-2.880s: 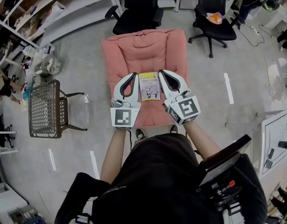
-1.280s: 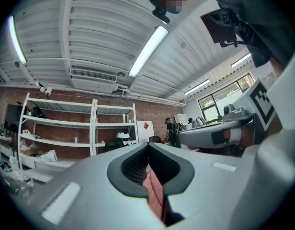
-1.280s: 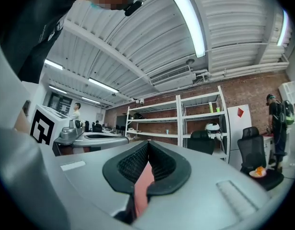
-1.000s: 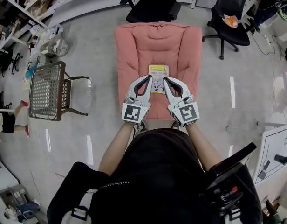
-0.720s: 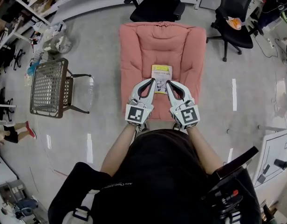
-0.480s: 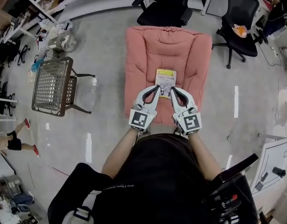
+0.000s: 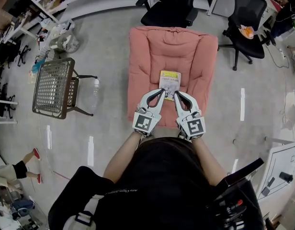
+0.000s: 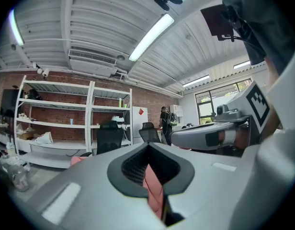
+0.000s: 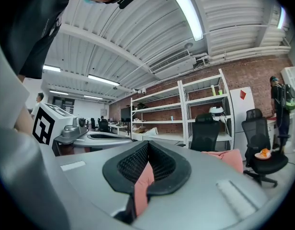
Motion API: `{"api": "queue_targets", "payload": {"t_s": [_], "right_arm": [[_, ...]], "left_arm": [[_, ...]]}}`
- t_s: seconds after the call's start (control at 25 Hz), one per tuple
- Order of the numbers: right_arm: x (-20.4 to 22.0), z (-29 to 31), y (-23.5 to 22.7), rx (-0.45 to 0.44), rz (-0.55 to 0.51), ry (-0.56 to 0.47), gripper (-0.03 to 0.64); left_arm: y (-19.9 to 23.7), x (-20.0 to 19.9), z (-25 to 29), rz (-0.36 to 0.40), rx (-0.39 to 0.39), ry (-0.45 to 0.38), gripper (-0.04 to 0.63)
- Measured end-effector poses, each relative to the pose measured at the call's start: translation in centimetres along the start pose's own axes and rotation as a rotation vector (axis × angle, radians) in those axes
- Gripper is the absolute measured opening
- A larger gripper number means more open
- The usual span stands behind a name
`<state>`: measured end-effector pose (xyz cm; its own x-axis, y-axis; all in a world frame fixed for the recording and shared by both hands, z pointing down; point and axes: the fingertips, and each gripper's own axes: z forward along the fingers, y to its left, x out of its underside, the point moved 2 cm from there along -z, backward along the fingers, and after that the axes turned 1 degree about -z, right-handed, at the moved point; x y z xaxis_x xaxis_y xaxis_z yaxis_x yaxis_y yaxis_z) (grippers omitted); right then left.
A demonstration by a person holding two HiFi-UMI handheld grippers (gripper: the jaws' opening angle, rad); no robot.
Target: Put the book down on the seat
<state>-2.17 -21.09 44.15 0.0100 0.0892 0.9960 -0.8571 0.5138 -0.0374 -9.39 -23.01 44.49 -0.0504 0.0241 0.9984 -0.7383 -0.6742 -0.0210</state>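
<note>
The seat [image 7: 142, 56] is a broad pink quilted cushion on a grey floor [image 7: 107, 47] marked with short white tape strips [image 7: 242, 104]. White shelving [image 7: 32, 4] lines a brick wall. A black office chair [image 7: 174, 6] stands just beyond the seat's far edge, and a second one [image 7: 245, 13], with something orange on it, is off to the right. A brown mesh chair [image 7: 52, 86] stands well apart on the left. Bare floor lies open on both sides of the seat. The book [image 7: 169, 82] is over the middle of the cushion, with pink showing past its far and side edges. It is thin, with a yellow band along its far edge and a pale illustrated cover. Whether it already rests on the cushion cannot be told. The left gripper [image 7: 162, 91] and right gripper [image 7: 175, 94] point level, side by side. Each has its jaws closed to a narrow seam, pinching a near corner of the book, and only a pink sliver shows through the seam
</note>
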Motion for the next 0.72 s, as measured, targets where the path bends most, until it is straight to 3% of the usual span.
{"api": "queue_targets", "payload": {"t_s": [0.72], "right_arm": [[-0.03, -0.66, 0.63, -0.011, 0.024, -0.001, 0.011]], "left_arm": [[-0.65, -0.37, -0.85, 0.007, 0.007, 0.004, 0.000]]}}
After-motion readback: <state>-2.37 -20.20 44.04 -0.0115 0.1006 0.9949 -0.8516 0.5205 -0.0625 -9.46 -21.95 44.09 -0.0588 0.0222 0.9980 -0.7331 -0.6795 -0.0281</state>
